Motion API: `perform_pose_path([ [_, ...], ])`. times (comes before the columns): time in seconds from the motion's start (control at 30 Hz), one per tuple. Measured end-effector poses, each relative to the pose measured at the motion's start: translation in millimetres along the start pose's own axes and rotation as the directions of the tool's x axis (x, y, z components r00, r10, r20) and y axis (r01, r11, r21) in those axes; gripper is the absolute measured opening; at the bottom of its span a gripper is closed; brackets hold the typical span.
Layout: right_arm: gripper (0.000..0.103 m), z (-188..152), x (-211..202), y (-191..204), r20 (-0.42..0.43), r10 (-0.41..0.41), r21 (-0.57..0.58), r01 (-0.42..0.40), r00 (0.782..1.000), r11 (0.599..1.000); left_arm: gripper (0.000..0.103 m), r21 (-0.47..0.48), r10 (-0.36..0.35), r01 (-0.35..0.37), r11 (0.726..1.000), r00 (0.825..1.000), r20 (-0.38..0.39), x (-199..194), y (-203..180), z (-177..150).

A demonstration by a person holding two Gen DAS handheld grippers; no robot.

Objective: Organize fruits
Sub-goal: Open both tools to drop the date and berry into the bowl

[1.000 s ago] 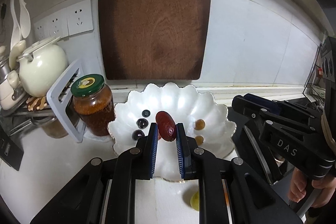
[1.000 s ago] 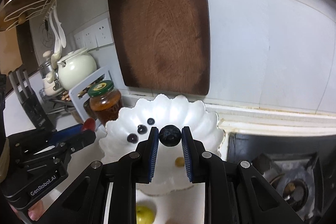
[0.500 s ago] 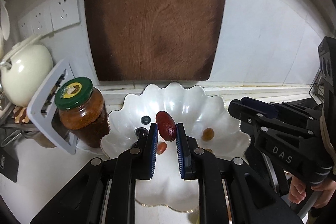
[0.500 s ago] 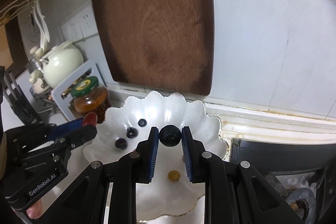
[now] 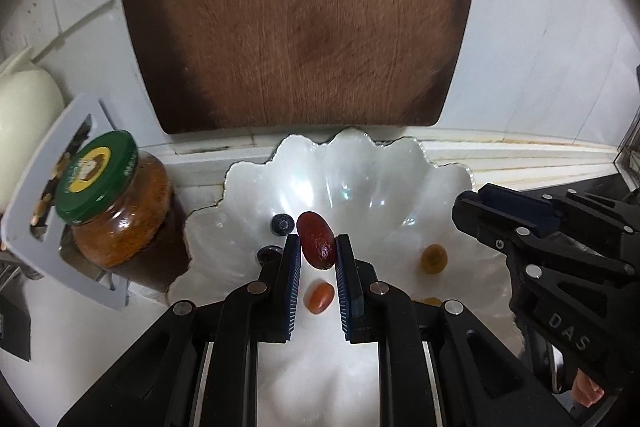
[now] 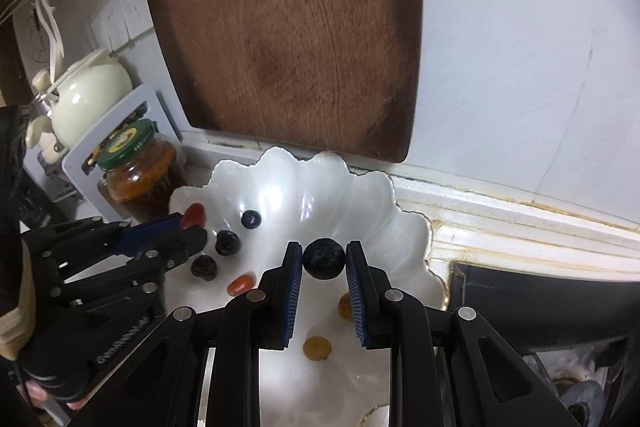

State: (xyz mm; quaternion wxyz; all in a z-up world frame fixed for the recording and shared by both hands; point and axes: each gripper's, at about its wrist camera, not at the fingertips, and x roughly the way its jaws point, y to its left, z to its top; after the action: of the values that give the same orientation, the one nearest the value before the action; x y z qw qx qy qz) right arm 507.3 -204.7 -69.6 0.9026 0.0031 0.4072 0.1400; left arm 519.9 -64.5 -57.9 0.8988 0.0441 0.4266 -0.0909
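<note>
My left gripper (image 5: 317, 247) is shut on a dark red oblong fruit (image 5: 316, 245) and holds it over the white scalloped plate (image 5: 360, 179). My right gripper (image 6: 323, 259) is shut on a dark blueberry (image 6: 323, 259) above the same plate (image 6: 320, 179). On the plate lie a blueberry (image 5: 281, 223), a small orange-red fruit (image 5: 319, 297), a yellow-brown fruit (image 5: 434, 259), and dark cherries (image 6: 227, 242). The left gripper also shows in the right wrist view (image 6: 188, 223), and the right gripper in the left wrist view (image 5: 516, 211).
A green-lidded jar (image 5: 116, 211) stands left of the plate beside a grey rack (image 5: 48, 195) and a cream teapot (image 6: 90, 99). A wooden cutting board (image 5: 296, 15) leans on the wall behind. A black stove (image 6: 540, 299) lies to the right.
Both grippers have moved forward over the plate with their fruits still held. The plate and cutting board loom larger.
</note>
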Motion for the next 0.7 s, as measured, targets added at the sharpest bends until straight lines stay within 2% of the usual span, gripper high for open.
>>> perform_pose_path([
  [0.2, 0.024, 3.4, 16.0, 0.9, -0.029, 0.0, -0.003, 0.0, 1.0, 1.0, 0.019, -0.011, -0.029, 0.028, 1.0, 0.998, -0.062, 19.6, 2.1, 2.5],
  [0.3, 0.024, 3.9, 22.2, -0.5, -0.041, 0.0, 0.002, 0.001, 0.999, 1.0, 0.019, 0.006, -0.014, 0.015, 1.0, 0.998, -0.062, 21.7, -1.6, 2.9],
  [0.33, 0.024, 3.9, 22.9, -1.2, -0.043, -0.001, 0.006, 0.002, 0.999, 1.0, 0.021, 0.009, -0.011, 0.012, 1.0, 0.998, -0.063, 21.5, -2.3, 3.0],
  [0.43, 0.026, 3.4, 27.1, -4.5, -0.06, 0.012, 0.023, -0.011, 0.998, 1.0, 0.039, 0.01, -0.007, 0.007, 1.0, 0.998, -0.059, 18.5, -2.3, 4.3],
  [0.53, 0.035, 2.3, 27.2, -6.1, -0.063, 0.008, 0.027, -0.006, 0.998, 1.0, 0.041, 0.021, 0.013, -0.012, 1.0, 0.999, -0.044, 13.2, -2.4, 4.4],
  [0.7, 0.035, -2.3, 20.5, -7.0, -0.059, -0.006, 0.027, 0.007, 0.998, 1.0, 0.047, 0.041, 0.046, -0.046, 0.998, 0.999, -0.014, -1.3, -2.9, 1.6],
])
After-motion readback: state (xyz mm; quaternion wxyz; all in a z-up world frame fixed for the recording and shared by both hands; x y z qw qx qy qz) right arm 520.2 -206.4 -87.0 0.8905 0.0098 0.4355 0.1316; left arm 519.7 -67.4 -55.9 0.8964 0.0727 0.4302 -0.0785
